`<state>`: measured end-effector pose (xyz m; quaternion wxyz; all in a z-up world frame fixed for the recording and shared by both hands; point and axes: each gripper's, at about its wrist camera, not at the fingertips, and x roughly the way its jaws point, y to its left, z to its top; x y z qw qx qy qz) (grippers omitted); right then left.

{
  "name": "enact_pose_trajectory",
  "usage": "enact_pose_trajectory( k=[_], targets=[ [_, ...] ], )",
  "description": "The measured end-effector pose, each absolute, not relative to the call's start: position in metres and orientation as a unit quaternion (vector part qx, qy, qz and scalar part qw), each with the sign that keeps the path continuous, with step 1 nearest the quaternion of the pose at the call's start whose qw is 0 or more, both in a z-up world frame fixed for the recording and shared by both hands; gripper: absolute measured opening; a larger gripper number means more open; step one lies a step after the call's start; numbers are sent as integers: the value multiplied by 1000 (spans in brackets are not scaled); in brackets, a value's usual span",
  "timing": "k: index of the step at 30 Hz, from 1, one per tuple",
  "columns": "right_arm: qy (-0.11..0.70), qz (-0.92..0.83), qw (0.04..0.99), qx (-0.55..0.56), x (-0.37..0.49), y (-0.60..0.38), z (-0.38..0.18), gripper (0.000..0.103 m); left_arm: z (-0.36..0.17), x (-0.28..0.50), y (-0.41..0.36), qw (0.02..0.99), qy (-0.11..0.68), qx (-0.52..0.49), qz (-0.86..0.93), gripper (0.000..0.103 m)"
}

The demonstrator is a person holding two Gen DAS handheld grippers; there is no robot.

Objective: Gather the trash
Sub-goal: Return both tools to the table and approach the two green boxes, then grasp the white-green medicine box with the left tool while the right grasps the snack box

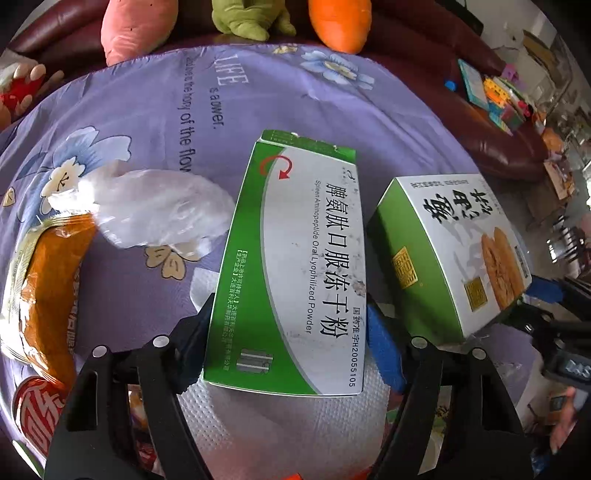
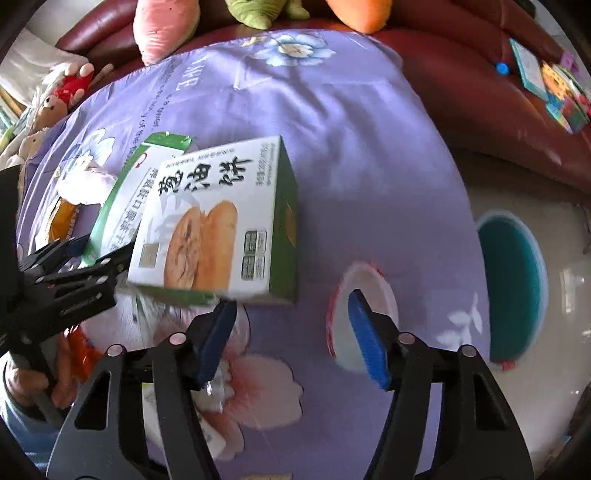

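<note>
- Left wrist view: my left tool (image 1: 291, 336) has its two pads pressed on either side of the green-and-white medicine box (image 1: 295, 266), so it's holding that one. The box sits over a white embossed paper towel (image 1: 288, 424) on the purple flowered cloth (image 1: 295, 110) covering the worktop.
- Just right of it is the scallion pancake box (image 1: 454, 254), tilted, nearly touching the medicine box edge. The right tool (image 1: 546, 299) pokes in from the right at that box's corner; can't tell from here if it's touching.
- Left side is crowded: a crumpled clear plastic bag (image 1: 155, 206) and an orange snack bag (image 1: 48, 280) lying up against it, both close to my left finger.
- Far edge: plush toys, pink (image 1: 136, 26), green (image 1: 247, 18), orange (image 1: 340, 22), on a dark red sofa (image 1: 498, 122).
- Right wrist view: my right tool (image 2: 295, 336) is spread wide with nothing between the blue pads. The pancake box (image 2: 221, 221) is just ahead of the left pad, a bit blurred.
- Past the right pad lies a white paper bowl with a red rim (image 2: 369, 280) on the cloth, partly hidden by that pad.
- The medicine box (image 2: 122, 206) is tucked behind the pancake box, with the left tool (image 2: 92, 254) on it.
- Beyond the cloth edge, on the floor, is a teal round bin (image 2: 513, 284).
</note>
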<state>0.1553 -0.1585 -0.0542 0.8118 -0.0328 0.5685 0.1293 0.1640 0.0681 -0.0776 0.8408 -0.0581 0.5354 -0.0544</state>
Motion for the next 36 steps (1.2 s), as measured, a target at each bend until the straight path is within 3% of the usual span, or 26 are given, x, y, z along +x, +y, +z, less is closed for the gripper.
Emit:
enact_pose_trajectory(
  k=[7,10,24,36],
  targets=[
    [532,155,832,-35,178,-148,-64,57,-79,169,68,836,544,-52,-47,76],
    [524,162,836,-15,186,-151,-60,7,-83,177,66,835,547,-49,-38,75],
    [492,172,847,105,204,-216,-3,6,-23,169,77,863,491,-109,-51,74],
    [440,116,874,167,176,-320,36,6,8,170,-6,863,486,-73,-121,74]
  ],
)
